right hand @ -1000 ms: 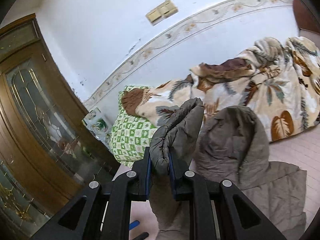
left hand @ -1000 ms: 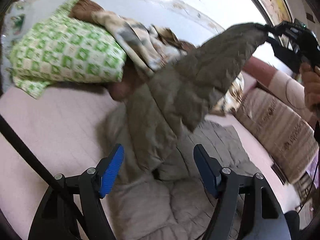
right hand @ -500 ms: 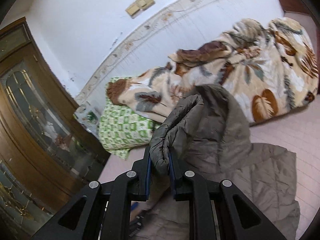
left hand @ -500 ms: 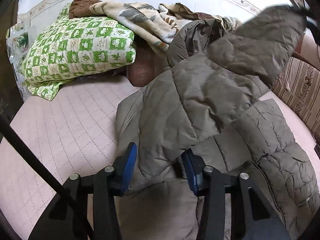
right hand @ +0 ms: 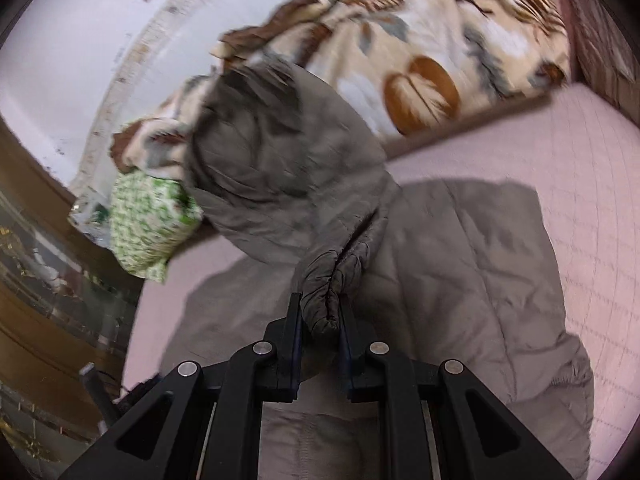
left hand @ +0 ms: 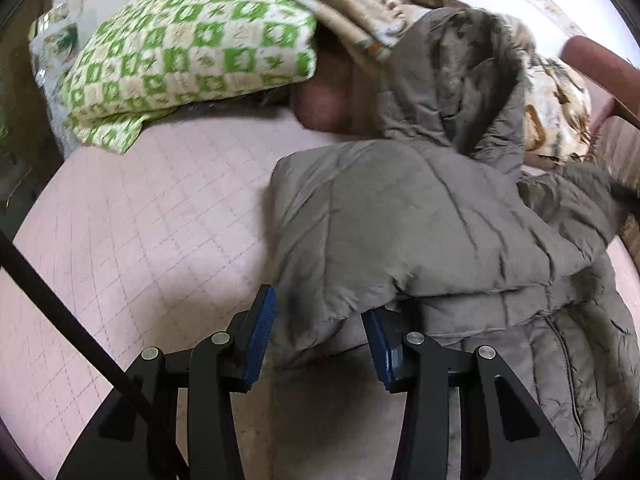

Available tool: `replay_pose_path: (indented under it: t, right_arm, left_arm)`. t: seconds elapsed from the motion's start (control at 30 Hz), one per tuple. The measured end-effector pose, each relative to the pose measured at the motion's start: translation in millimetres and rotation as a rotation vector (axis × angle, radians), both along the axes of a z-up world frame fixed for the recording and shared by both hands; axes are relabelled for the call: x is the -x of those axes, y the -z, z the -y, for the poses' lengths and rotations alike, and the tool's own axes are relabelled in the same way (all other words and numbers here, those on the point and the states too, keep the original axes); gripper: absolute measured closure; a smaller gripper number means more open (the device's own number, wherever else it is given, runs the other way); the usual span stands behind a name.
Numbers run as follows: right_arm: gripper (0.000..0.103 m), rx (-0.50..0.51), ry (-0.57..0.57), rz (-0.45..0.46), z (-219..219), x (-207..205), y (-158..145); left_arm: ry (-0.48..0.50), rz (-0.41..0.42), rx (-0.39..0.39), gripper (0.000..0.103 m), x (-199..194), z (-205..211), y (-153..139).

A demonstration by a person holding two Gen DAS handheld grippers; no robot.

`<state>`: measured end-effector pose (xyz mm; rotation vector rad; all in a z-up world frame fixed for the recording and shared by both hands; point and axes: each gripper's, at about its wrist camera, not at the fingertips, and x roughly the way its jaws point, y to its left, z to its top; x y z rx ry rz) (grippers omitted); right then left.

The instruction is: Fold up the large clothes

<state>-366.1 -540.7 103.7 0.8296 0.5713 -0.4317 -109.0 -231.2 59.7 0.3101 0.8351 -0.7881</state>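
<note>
Here my right tongs (right hand: 319, 322) pinch the quilted jacket (left hand: 420, 216) by its cuff (right hand: 330, 280), while my left tongs (left hand: 318, 336), half open, squeeze a puffy fold on the bed (left hand: 132, 216).

Pink quilted bed (left hand: 132, 216). Green checked pillow (left hand: 192, 44) and leaf-print blanket (right hand: 420, 40) by white wall (right hand: 72, 32). Brown glazed door (right hand: 36, 272) at left.

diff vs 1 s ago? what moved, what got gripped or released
Right gripper brought the pinched sleeve down from high in the air to low over the jacket, folding it across. Left gripper narrowed from wide open onto a puffy jacket fold; whether the pads press it is unclear. Nothing was released. Unchanged: right grip on the sleeve, green pillow and leaf blanket at the head of the pink bed.
</note>
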Motion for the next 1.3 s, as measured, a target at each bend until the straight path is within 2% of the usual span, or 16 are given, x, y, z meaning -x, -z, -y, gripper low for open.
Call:
replay_pose_path:
  t: [0.17, 0.27, 0.33, 0.4, 0.47, 0.63, 0.8, 0.87, 1.0, 1.1, 1.2, 1.27, 1.3]
  right_arm:
    - [0.085, -0.053, 0.042, -0.081, 11, 5, 42]
    - [0.078, -0.117, 0.052, -0.145, 18, 9, 71]
    - [0.075, -0.120, 0.067, -0.134, 18, 16, 76]
    - [0.068, -0.127, 0.065, -0.135, 19, 23, 75]
    - [0.067, -0.129, 0.067, -0.143, 17, 30, 69]
    - [0.067, 0.001, 0.062, -0.154, -2, 44, 33]
    - [0.067, 0.100, 0.039, -0.098, -20, 32, 2]
    - [0.067, 0.134, 0.004, -0.115, -29, 16, 1]
    - [0.067, 0.205, -0.025, -0.204, -36, -18, 21]
    - [0.067, 0.165, -0.019, -0.267, -33, -29, 50]
    - [0.067, 0.140, -0.020, -0.302, -32, -30, 74]
    - [0.067, 0.126, -0.028, -0.294, -28, -29, 82]
    - [0.067, 0.115, -0.031, -0.289, -26, -29, 82]
  left_arm:
    - [-0.054, -0.083, 0.015, 0.060, -16, -11, 8]
    - [-0.044, -0.078, 0.023, 0.060, -14, -13, 3]
    - [-0.033, -0.065, 0.021, 0.060, -12, -15, -3]
    - [-0.032, -0.059, 0.035, 0.060, -12, -19, -9]
    - [-0.030, -0.062, 0.059, 0.060, -13, -26, -18]
    - [-0.013, -0.037, 0.079, 0.060, -14, -36, -39]
    - [-0.006, 0.020, 0.149, 0.059, -12, -50, -65]
    - [-0.029, 0.009, 0.198, 0.054, -15, -53, -69]
    - [-0.003, -0.028, 0.252, 0.054, -11, -29, -58]
    - [0.038, -0.034, 0.191, 0.054, 0, -2, -38]
    - [0.044, -0.018, 0.046, 0.053, 4, 21, -9]
    - [0.031, -0.078, -0.035, 0.042, -2, 29, 16]
    - [0.018, -0.108, -0.049, 0.040, -6, 29, 25]
